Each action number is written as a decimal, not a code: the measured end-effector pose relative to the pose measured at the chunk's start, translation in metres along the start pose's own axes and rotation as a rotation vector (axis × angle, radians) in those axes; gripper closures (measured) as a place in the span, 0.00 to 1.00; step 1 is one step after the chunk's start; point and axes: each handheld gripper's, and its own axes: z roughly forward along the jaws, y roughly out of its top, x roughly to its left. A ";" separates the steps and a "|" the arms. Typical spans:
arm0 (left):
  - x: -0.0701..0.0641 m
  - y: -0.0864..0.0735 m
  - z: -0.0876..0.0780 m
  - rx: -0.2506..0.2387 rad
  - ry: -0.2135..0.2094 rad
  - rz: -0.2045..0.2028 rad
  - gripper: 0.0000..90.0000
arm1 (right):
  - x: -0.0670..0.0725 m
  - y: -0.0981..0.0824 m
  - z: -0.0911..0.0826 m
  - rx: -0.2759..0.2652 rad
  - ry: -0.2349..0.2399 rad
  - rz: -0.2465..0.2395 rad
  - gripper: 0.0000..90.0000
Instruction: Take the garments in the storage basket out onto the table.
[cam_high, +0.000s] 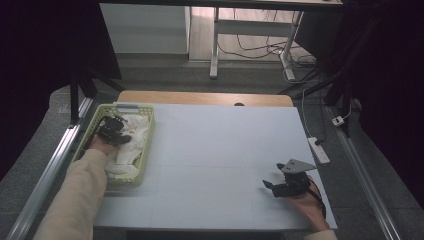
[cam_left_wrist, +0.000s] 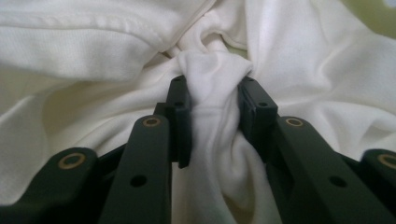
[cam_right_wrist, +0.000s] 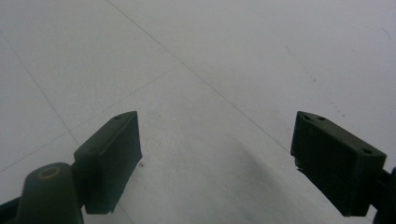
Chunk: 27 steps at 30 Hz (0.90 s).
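Note:
A pale green basket (cam_high: 147, 145) stands at the table's left side with crumpled white cloth (cam_high: 131, 145) inside. My left gripper (cam_high: 112, 131) reaches down into the basket. In the left gripper view its jaws are closed on a bunched fold of the white cloth (cam_left_wrist: 212, 88), which fills the gap between the pads (cam_left_wrist: 181, 116). My right gripper (cam_high: 272, 186) rests low over the white table surface (cam_high: 215, 150) near the front right corner. Its jaws stand wide apart with bare table (cam_right_wrist: 215, 93) between them.
A wooden strip (cam_high: 200, 97) runs along the table's far edge. A white power strip (cam_high: 318, 149) lies on the floor to the right of the table. Metal rails (cam_high: 55, 160) flank the table on both sides. A desk frame with cables (cam_high: 250, 47) stands beyond.

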 end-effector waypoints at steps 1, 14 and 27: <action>-0.001 0.000 -0.001 -0.002 0.009 0.004 0.78 | 0.000 0.000 0.000 0.001 0.001 0.001 0.18; -0.001 -0.006 -0.044 -0.178 0.025 0.003 0.80 | 0.000 0.000 -0.001 -0.001 -0.003 -0.003 0.18; 0.004 -0.016 -0.086 -0.333 -0.002 -0.035 0.80 | 0.000 0.000 -0.001 0.000 -0.008 -0.002 0.18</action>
